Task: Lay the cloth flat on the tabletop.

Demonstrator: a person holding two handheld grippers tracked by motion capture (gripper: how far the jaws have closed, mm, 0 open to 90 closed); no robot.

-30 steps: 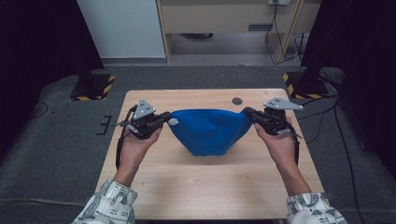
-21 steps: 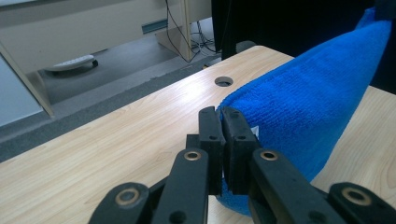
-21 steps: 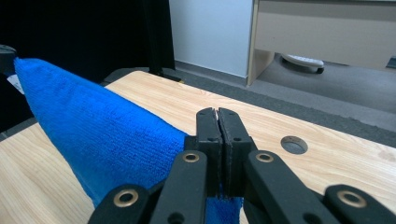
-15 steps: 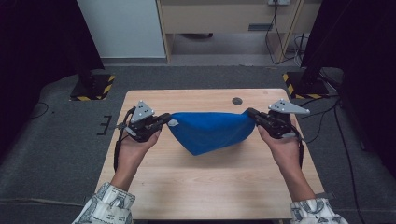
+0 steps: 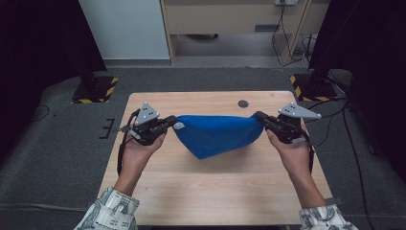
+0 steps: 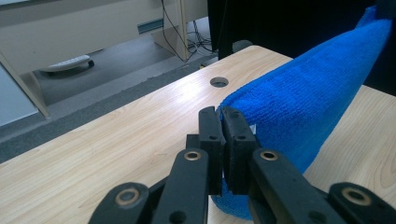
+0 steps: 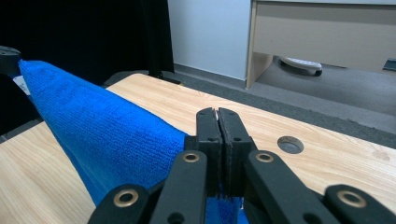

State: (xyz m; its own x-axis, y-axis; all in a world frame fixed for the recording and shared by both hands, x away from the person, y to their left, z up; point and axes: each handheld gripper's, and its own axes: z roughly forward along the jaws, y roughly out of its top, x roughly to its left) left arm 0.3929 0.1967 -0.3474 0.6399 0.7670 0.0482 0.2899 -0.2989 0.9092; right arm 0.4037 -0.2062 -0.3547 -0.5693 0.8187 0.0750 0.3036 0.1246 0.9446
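A blue towel (image 5: 215, 135) hangs stretched between my two grippers above the wooden table (image 5: 220, 191); its top edge is taut and its lower part sags to a point. My left gripper (image 5: 168, 123) is shut on the towel's left corner, where a small white tag shows. My right gripper (image 5: 261, 117) is shut on the right corner. In the left gripper view the jaws (image 6: 223, 116) pinch the towel (image 6: 308, 93), which runs away to the upper right. The right gripper view has the shut gripper (image 7: 217, 116) gripping the towel (image 7: 98, 135), which stretches off to the left.
A round cable hole (image 5: 243, 103) sits near the table's far edge. Black stands with yellow-striped bases (image 5: 93, 88) stand on the grey floor at both far corners. A cabinet (image 5: 230, 19) and cables lie beyond the table.
Both grippers have moved apart and slightly up, pulling the towel's top edge tighter and wider. The hanging fold has become flatter.
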